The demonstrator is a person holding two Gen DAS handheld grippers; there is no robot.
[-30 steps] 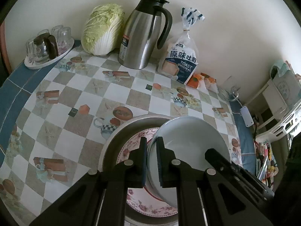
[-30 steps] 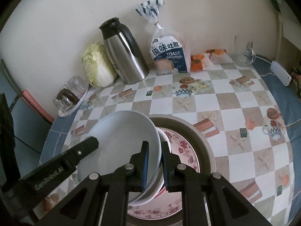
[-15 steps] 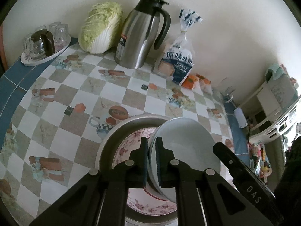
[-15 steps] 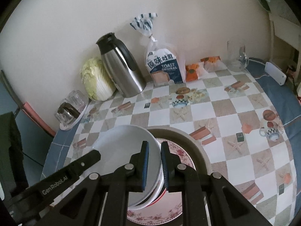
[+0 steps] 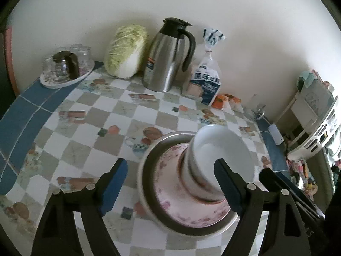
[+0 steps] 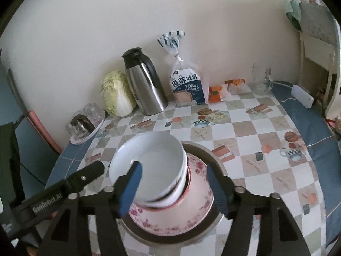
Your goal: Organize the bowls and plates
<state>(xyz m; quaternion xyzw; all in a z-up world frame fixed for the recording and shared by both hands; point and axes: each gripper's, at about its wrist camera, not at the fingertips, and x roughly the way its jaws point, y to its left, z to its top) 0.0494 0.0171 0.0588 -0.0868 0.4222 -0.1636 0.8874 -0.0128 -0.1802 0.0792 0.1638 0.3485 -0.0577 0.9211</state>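
Bowls [image 6: 149, 166] rest on floral plate [image 6: 191, 209]; both tools opening.

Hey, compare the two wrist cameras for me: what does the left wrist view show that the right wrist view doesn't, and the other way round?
Only the left wrist view: the white slatted rack at the far right edge.

Only the right wrist view: readable GenRobot.AI lettering on the left tool's finger.

Both: the stacked white bowls sitting on the floral plate inside the metal basin, plus the napa cabbage, steel carafe, toast bag and tray of glasses. Each view's own tool, left and right, has jaws opening, clear of the bowls.
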